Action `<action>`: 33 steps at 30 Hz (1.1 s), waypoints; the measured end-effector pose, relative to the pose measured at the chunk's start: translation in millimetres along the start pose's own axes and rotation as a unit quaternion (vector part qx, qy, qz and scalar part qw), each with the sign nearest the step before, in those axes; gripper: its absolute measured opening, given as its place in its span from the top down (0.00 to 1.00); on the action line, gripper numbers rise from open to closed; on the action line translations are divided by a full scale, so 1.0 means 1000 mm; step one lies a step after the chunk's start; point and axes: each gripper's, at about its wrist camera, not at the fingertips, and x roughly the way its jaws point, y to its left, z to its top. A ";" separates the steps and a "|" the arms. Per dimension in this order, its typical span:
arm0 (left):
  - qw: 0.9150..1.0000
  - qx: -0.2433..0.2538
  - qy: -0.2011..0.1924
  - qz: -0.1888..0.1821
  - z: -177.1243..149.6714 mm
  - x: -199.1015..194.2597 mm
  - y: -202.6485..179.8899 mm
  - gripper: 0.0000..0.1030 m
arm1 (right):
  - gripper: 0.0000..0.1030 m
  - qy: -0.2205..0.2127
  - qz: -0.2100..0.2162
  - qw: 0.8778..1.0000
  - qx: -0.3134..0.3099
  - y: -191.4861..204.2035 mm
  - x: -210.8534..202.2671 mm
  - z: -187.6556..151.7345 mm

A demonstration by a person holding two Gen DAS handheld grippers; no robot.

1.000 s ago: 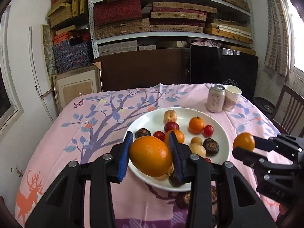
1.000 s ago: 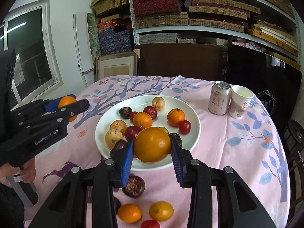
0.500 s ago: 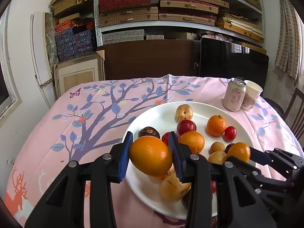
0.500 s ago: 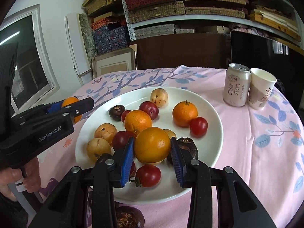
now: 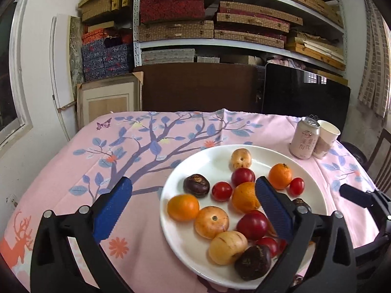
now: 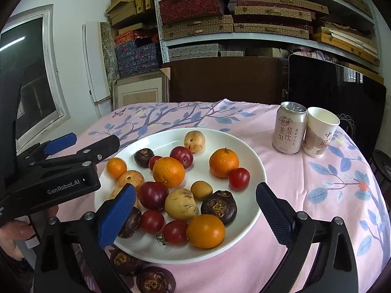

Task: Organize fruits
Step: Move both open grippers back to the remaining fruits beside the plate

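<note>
A round white ceramic plate (image 6: pixel 251 156) holds oranges, red plums and dark chestnuts mid-bench. Both the left hand-held gripper (image 5: pixel 193 207) and right hand-held gripper (image 6: pixel 193 210) are opening, nothing between them.

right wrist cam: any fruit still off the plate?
Yes. Two dark mangosteens lie on the pink tablecloth just below the near rim of the white plate.

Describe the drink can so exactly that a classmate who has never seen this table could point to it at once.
Start at the white plate of fruit on the pink tablecloth. Beyond its far right rim stand two upright containers, touching. The can is the left one: silver top, pale pink label with Chinese characters, unlike the open paper cup beside it.
</note>
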 end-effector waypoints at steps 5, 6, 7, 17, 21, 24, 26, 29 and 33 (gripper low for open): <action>1.000 0.015 0.014 -0.005 -0.004 -0.005 -0.001 0.04 | 0.04 0.025 -0.007 1.000 0.015 -0.002 -0.009 -0.003; 1.000 0.014 0.018 -0.010 -0.005 -0.009 0.000 0.04 | 0.04 0.024 -0.008 0.999 0.021 -0.005 -0.015 -0.004; 1.000 0.012 0.022 -0.016 -0.006 -0.012 0.001 0.04 | 0.04 0.025 -0.009 0.999 0.028 -0.007 -0.023 -0.006; 0.997 0.052 0.030 -0.039 -0.050 -0.082 -0.005 0.04 | 0.03 0.039 -0.045 0.992 0.111 -0.051 -0.083 -0.068; 0.998 0.047 0.034 -0.020 -0.090 -0.094 -0.011 0.04 | 0.03 0.076 -0.031 0.988 0.133 -0.058 -0.082 -0.088; 0.997 0.034 0.065 -0.027 -0.108 -0.088 -0.011 0.04 | 0.03 0.076 -0.030 0.993 0.090 -0.045 -0.084 -0.099; 0.997 0.026 0.071 -0.019 -0.109 -0.086 -0.007 0.04 | 0.03 0.076 -0.023 0.995 0.059 -0.034 -0.085 -0.102; 0.997 0.010 0.053 -0.051 -0.111 -0.093 0.003 0.04 | 0.03 0.084 -0.020 0.996 0.026 -0.022 -0.086 -0.103; 0.994 0.030 0.076 -0.072 -0.116 -0.095 0.005 0.04 | 0.03 0.105 -0.019 0.994 -0.001 -0.014 -0.080 -0.107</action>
